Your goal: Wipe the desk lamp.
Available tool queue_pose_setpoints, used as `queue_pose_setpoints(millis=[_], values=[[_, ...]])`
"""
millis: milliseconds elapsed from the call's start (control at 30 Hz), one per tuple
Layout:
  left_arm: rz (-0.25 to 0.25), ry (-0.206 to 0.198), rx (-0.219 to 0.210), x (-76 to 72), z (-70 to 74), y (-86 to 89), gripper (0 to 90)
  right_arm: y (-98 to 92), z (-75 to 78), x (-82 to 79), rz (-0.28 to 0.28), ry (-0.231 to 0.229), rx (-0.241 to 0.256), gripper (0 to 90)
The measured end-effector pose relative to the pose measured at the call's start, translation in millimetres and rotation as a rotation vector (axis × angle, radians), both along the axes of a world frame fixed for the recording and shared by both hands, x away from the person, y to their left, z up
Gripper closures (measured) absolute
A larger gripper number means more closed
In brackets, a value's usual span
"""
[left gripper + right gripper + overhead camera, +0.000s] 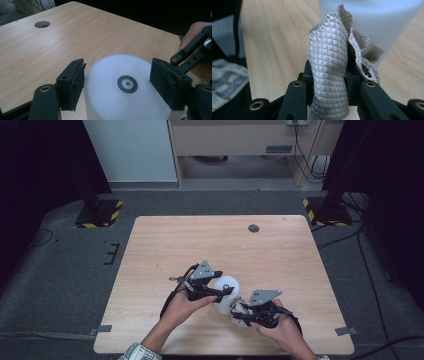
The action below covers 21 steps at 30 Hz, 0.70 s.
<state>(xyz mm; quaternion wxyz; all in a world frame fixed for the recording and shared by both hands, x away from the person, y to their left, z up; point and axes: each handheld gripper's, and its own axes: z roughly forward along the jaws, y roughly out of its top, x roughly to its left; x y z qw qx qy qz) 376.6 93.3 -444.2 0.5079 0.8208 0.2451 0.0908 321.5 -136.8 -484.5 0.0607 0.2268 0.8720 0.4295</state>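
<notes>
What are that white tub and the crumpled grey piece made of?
The white tub looks like matte, slightly translucent plastic: smooth, softly glowing. The crumpled grey piece, pinched in the right gripper, seems a woven or embossed cloth: quilted diamond pattern, faint sheen, soft folds.

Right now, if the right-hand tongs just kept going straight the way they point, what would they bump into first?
Probably the white container. The right tongs are clamped on a quilted grey cloth, which rises ahead and would likely touch it first, though the gap is hard to judge.
</notes>
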Motion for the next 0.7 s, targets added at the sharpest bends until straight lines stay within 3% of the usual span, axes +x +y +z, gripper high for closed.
queue_pose_setpoints(millis=[167,300,467,700], values=[[-0.002,0.006,-0.004,0.7,-0.3,0.8,27.5,5.7,-6.0,-0.1,0.013,0.007,-0.044,69.5],[-0.002,0.008,-0.003,0.8,-0.2,1.0,27.5,5.5,-0.5,-1.9,0.023,-0.006,-0.016,69.5],[-0.001,0.009,0.002,0.7,0.3,0.9,27.5,8.1,11.4,-5.7,0.044,-0.040,0.065,69.5],[0.000,0.007,0.005,0.5,0.7,0.8,27.5,14.9,3.4,-4.5,0.054,-0.021,0.027,69.6]])
